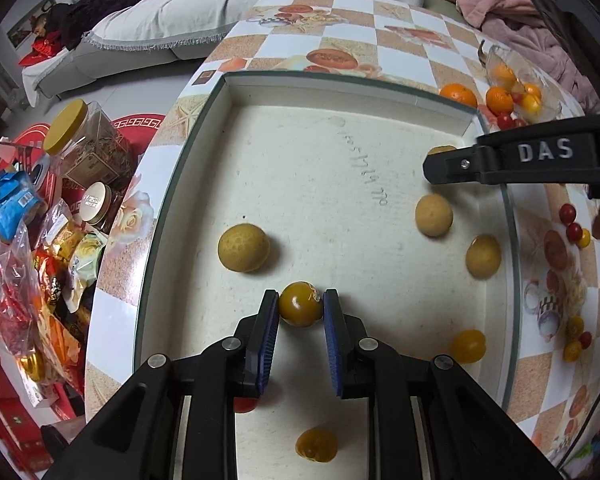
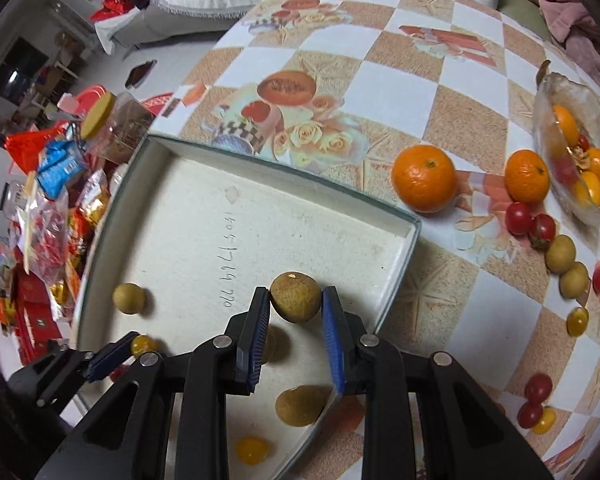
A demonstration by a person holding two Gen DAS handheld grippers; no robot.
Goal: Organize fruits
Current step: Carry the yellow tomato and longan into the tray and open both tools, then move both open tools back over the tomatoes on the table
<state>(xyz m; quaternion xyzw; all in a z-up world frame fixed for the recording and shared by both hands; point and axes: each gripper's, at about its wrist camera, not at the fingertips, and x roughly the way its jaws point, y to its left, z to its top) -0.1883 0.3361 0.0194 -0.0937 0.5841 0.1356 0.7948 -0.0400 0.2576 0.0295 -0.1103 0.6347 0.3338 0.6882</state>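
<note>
Left wrist view, your left gripper [image 1: 301,305] clamped on a yellow tomato [image 1: 300,303] above the white tray [image 1: 228,92], right wrist view, your right gripper [image 2: 295,300] pinching a brown longan [image 2: 295,297] over the same tray, oranges [image 2: 424,178] on the tablecloth [image 2: 400,80] beside it.

Tray [image 2: 400,264] interior: far half bare and open to a descending claw; near half dotted with loose round fruit, a longan [image 1: 243,247] by the left wall and two more [image 1: 434,215] near the right wall, with gaps between them. Beyond the tray's far wall the surface [image 2: 384,80] is clear up to its far edge. Right edge of the surface is crowded: two oranges [image 2: 424,178], glass bowl [image 2: 580,152], scattered cherry tomatoes [image 2: 518,218].
</note>
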